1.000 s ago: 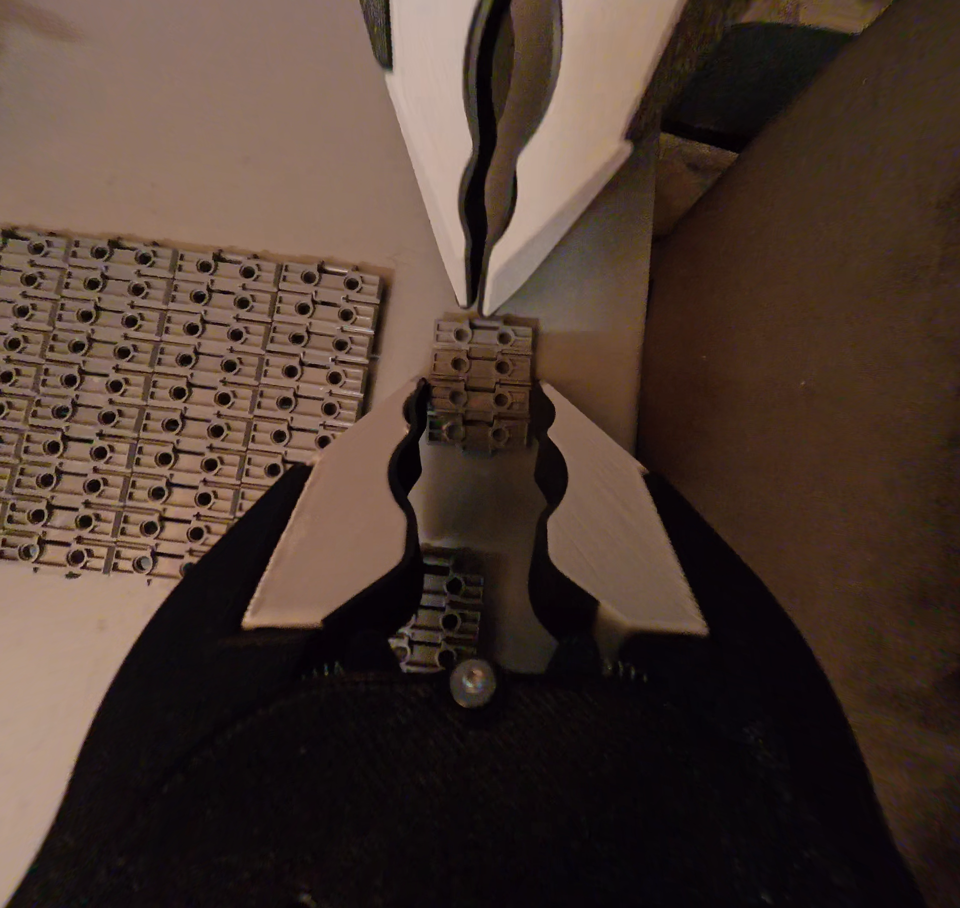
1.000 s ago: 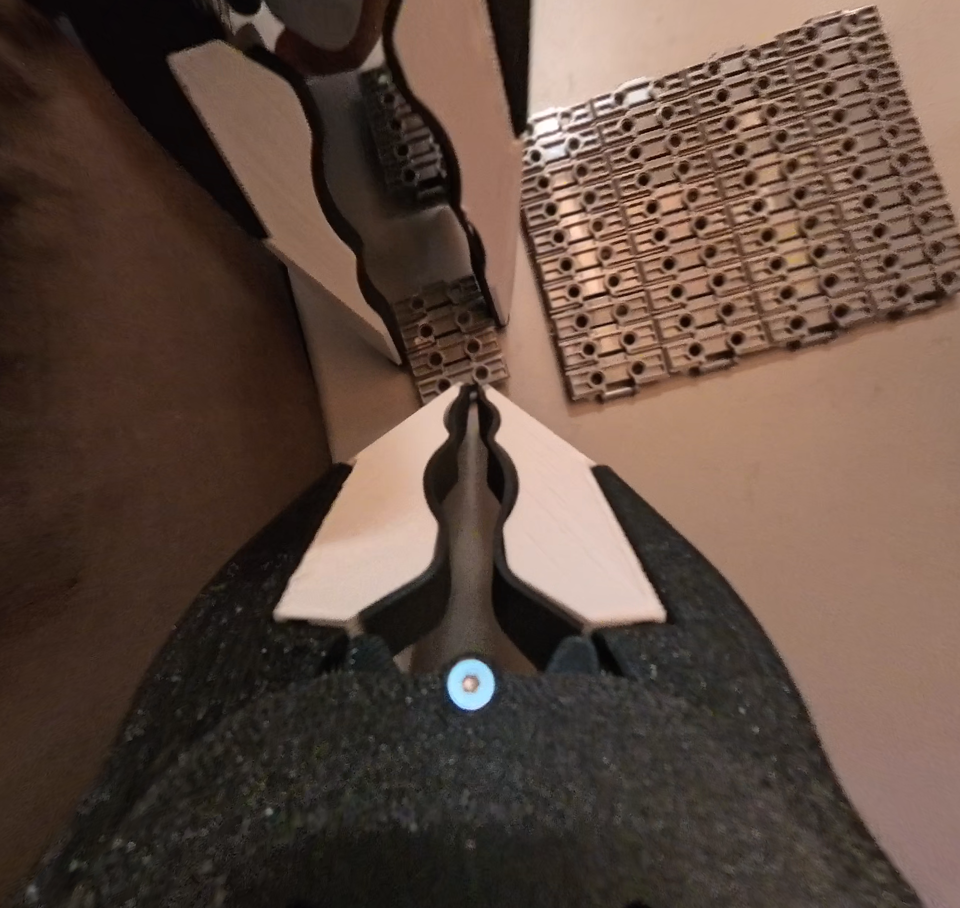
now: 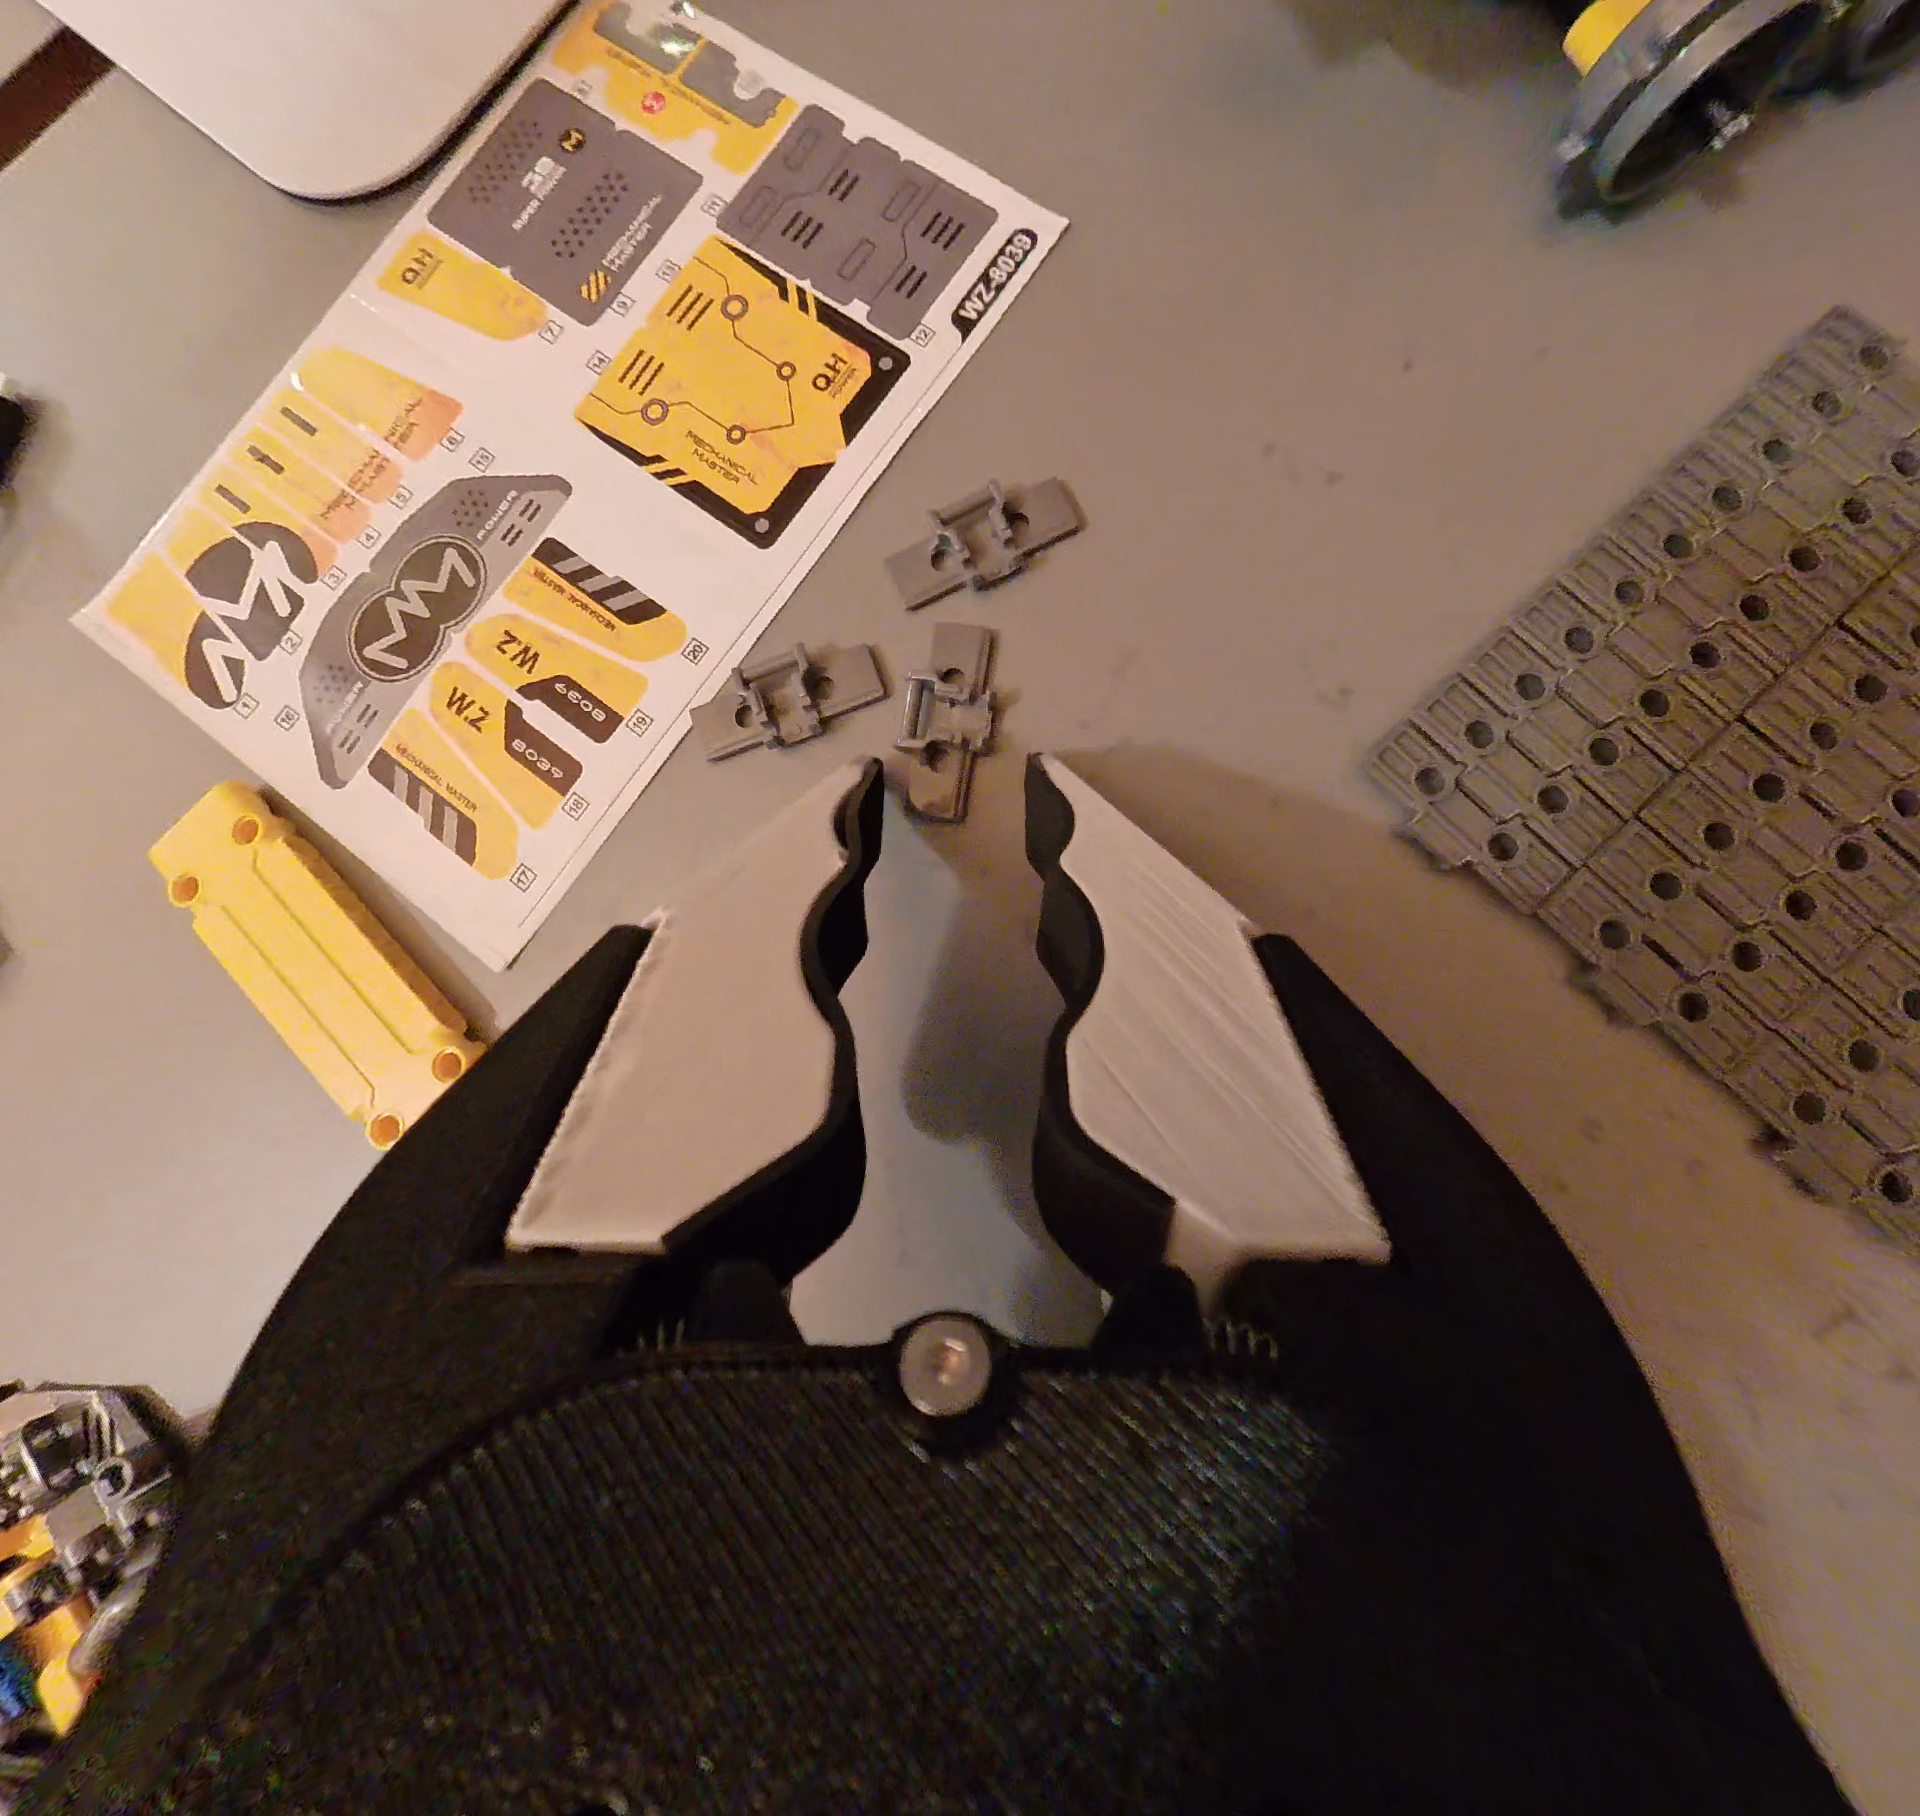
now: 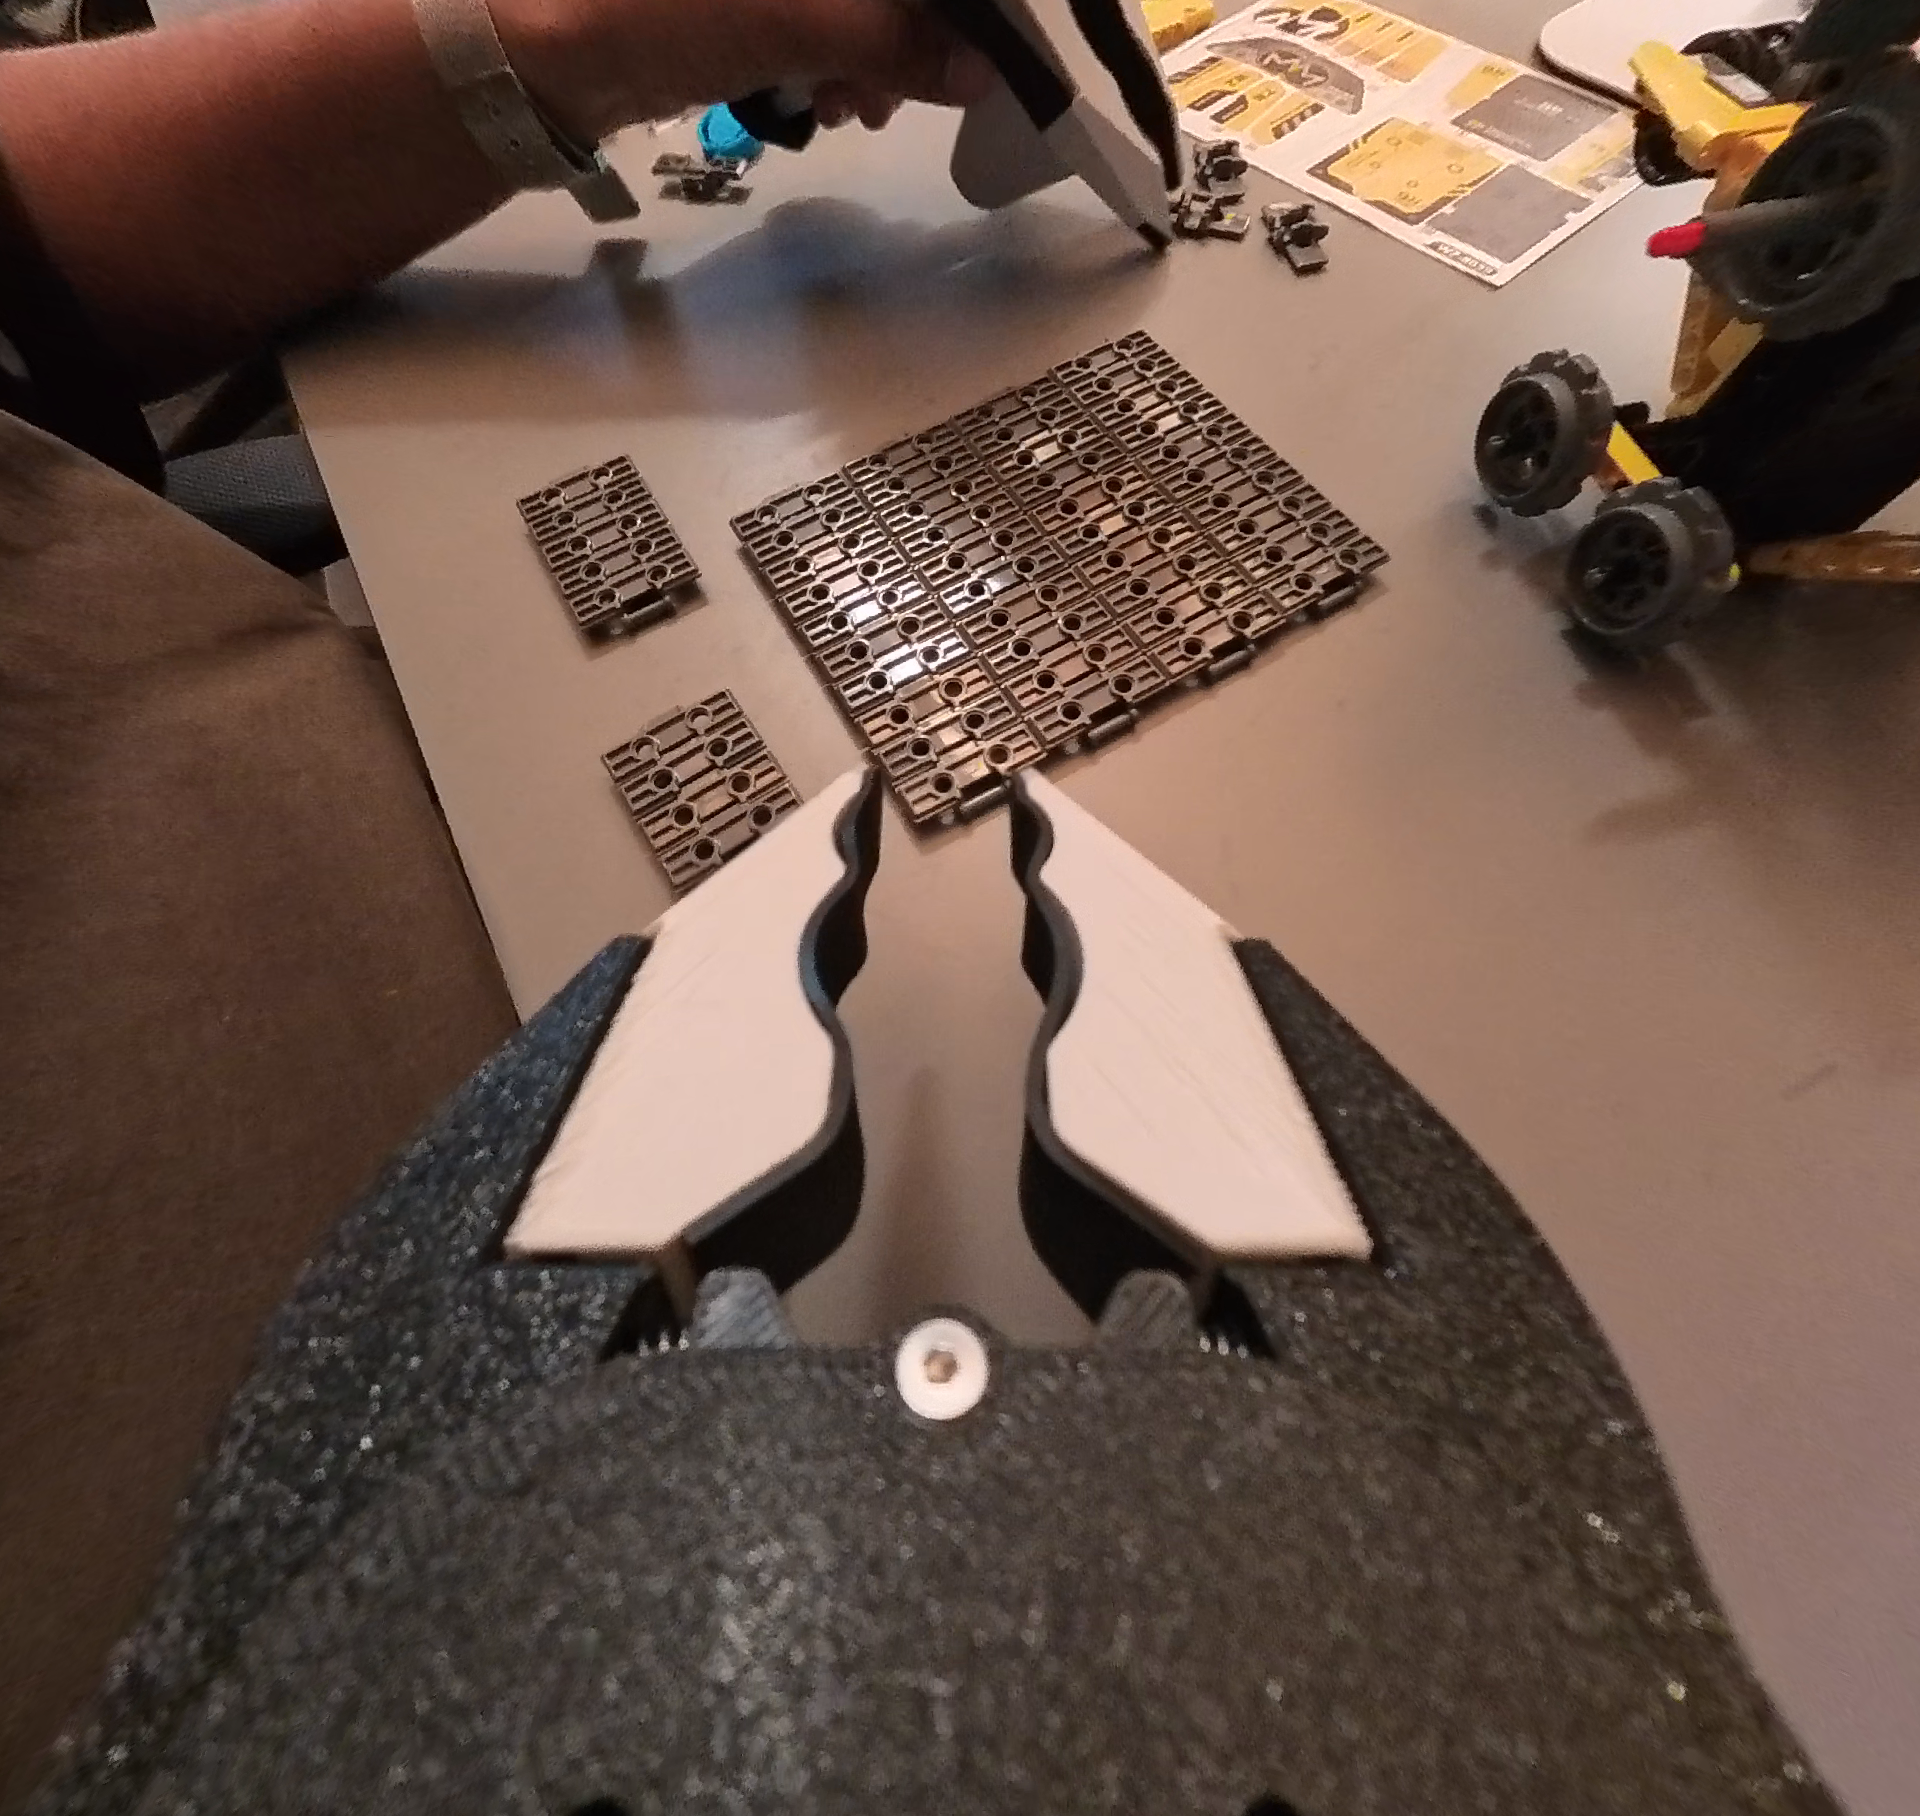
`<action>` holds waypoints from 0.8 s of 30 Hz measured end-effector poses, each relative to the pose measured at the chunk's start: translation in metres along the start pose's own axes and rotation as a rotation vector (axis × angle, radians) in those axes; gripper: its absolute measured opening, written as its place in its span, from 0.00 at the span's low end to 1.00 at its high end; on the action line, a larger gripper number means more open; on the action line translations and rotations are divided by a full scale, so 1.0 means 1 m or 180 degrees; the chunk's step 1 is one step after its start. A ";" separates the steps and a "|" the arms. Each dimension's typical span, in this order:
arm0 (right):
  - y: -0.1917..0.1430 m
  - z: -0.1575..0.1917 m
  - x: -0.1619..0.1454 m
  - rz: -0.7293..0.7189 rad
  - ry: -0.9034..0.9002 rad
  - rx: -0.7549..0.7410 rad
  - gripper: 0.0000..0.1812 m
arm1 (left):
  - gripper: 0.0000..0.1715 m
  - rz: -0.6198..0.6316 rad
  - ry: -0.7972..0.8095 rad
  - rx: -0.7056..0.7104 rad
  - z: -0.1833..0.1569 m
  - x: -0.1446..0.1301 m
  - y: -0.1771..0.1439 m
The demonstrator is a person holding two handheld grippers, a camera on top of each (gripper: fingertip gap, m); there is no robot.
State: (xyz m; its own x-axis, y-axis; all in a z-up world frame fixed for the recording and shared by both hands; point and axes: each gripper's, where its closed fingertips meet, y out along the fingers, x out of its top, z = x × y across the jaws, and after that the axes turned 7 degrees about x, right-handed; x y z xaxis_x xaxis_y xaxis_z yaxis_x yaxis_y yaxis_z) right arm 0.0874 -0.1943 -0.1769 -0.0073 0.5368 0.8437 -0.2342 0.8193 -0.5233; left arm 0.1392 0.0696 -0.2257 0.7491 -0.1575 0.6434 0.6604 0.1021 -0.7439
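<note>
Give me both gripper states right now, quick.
Left gripper: open, empty, jaws either side of a loose grey track link.
Right gripper: open, empty, at the near edge of the large track-link mat.

Sticker sheet (image 3: 540, 457): yellow, grey and black decals with printed words and small numbers, far left on the counter (image 3: 1299, 312).
Other writing: none readable.

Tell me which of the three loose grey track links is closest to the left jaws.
The upright one, standing lengthwise just ahead of the open left gripper. The other two lie crosswise, farther toward the sticker sheet.
</note>
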 end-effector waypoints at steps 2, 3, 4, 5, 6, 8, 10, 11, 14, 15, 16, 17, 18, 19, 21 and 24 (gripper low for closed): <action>0.000 -0.001 0.003 -0.0045 -0.0006 -0.0003 0.13 | 0.15 -0.0021 0.0032 0.0010 0.000 0.000 0.000; 0.001 -0.001 0.005 -0.0069 -0.0008 0.0001 0.13 | 0.14 -0.0029 0.0041 0.0005 0.000 0.000 0.001; 0.001 0.000 0.007 -0.0092 -0.0011 0.0007 0.13 | 0.09 -0.0033 0.0037 -0.0034 -0.001 0.000 0.001; 0.002 0.000 0.008 -0.0111 -0.0016 0.0010 0.13 | 0.06 -0.0038 0.0034 -0.0080 -0.003 0.000 0.002; 0.002 0.001 0.010 -0.0127 -0.0027 0.0010 0.13 | 0.05 -0.0046 0.0017 -0.0099 -0.003 0.001 0.002; 0.001 0.002 0.012 -0.0154 -0.0067 -0.0023 0.13 | 0.05 -0.0058 -0.0031 -0.0169 -0.005 0.002 -0.002; -0.001 0.001 0.014 -0.0183 -0.0133 -0.0104 0.13 | 0.05 -0.0258 -0.0094 -0.0247 -0.010 0.011 -0.014; -0.002 0.000 0.015 -0.0204 -0.0180 -0.0159 0.13 | 0.05 -0.0365 -0.0137 -0.0320 -0.015 0.017 -0.023; -0.008 -0.005 0.028 -0.0426 -0.0426 -0.0405 0.17 | 0.05 -0.0835 -0.0387 -0.0883 -0.049 0.041 -0.060; -0.010 -0.006 0.036 -0.0576 -0.0551 -0.0514 0.20 | 0.05 -0.1013 -0.0528 -0.1224 -0.067 0.051 -0.077; -0.012 -0.008 0.046 -0.0758 -0.0688 -0.0646 0.21 | 0.05 -0.1194 -0.0692 -0.1611 -0.085 0.060 -0.096; -0.013 -0.008 0.055 -0.0950 -0.0815 -0.0789 0.21 | 0.05 -0.1355 -0.0856 -0.1983 -0.102 0.069 -0.114; -0.014 -0.008 0.065 -0.1145 -0.0923 -0.0930 0.22 | 0.05 -0.1468 -0.0996 -0.2303 -0.116 0.074 -0.130; -0.014 -0.007 0.074 -0.1327 -0.1016 -0.1052 0.22 | 0.05 -0.1513 -0.1097 -0.2566 -0.130 0.077 -0.142; -0.012 -0.001 0.088 -0.1565 -0.1173 -0.1214 0.22 | 0.05 -0.1561 -0.1216 -0.2940 -0.152 0.079 -0.158; -0.013 0.004 0.102 -0.1775 -0.1308 -0.1369 0.24 | 0.05 -0.1601 -0.1382 -0.3411 -0.176 0.080 -0.177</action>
State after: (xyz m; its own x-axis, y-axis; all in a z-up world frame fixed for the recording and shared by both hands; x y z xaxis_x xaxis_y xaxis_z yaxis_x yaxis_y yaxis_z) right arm 0.0855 -0.1512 -0.0836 -0.3755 -0.0213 0.9266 0.0843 0.9948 0.0571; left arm 0.0727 -0.1338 -0.0743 0.5170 0.4084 0.7523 0.6561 -0.7535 -0.0417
